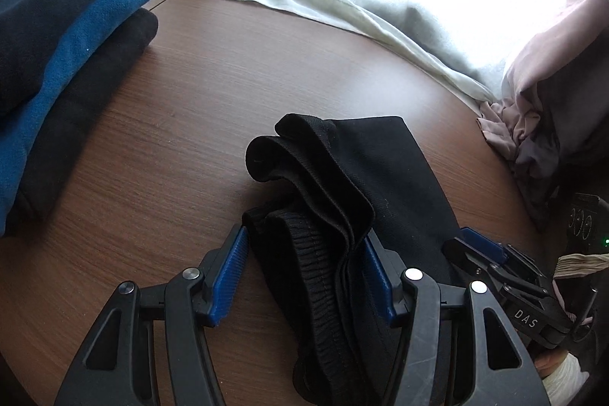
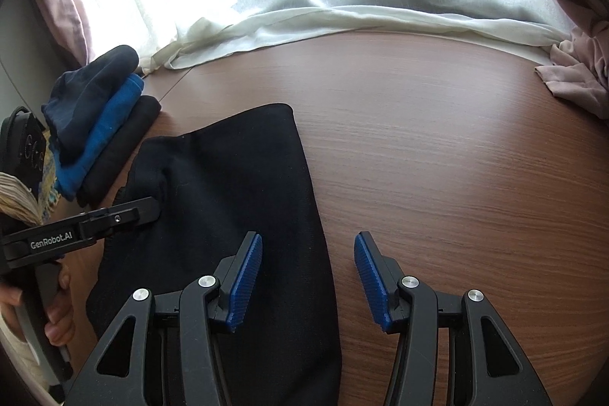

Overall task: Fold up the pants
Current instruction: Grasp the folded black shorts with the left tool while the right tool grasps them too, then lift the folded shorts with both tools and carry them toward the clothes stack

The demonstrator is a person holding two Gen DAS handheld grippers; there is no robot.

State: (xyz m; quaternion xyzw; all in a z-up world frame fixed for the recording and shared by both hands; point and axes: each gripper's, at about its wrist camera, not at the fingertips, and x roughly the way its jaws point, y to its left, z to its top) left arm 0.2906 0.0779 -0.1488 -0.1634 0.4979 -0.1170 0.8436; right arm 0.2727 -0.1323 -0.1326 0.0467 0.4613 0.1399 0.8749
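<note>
Black pants (image 2: pixel 228 200) lie lengthwise on the brown wooden table (image 2: pixel 437 158). In the left wrist view their ribbed waistband and folded layers (image 1: pixel 316 215) are bunched up between my left gripper's (image 1: pixel 304 234) blue pads, which are shut on them. From the right wrist view one finger of that left gripper (image 2: pixel 148 208) presses the raised left side of the cloth. My right gripper (image 2: pixel 308 242) stands open just above the pants' right edge. Its left finger is over the cloth and its right finger over bare wood. It shows beside the pants in the left wrist view (image 1: pixel 472 246).
A stack of folded clothes (image 2: pixel 102 124), dark navy on blue on black, sits at the table's left (image 1: pixel 76 44). White curtain (image 2: pixel 304 21) drapes along the far edge, with pink cloth (image 2: pixel 574 78) bunched at the right corner. A person's hand (image 2: pixel 57 311) holds the left tool.
</note>
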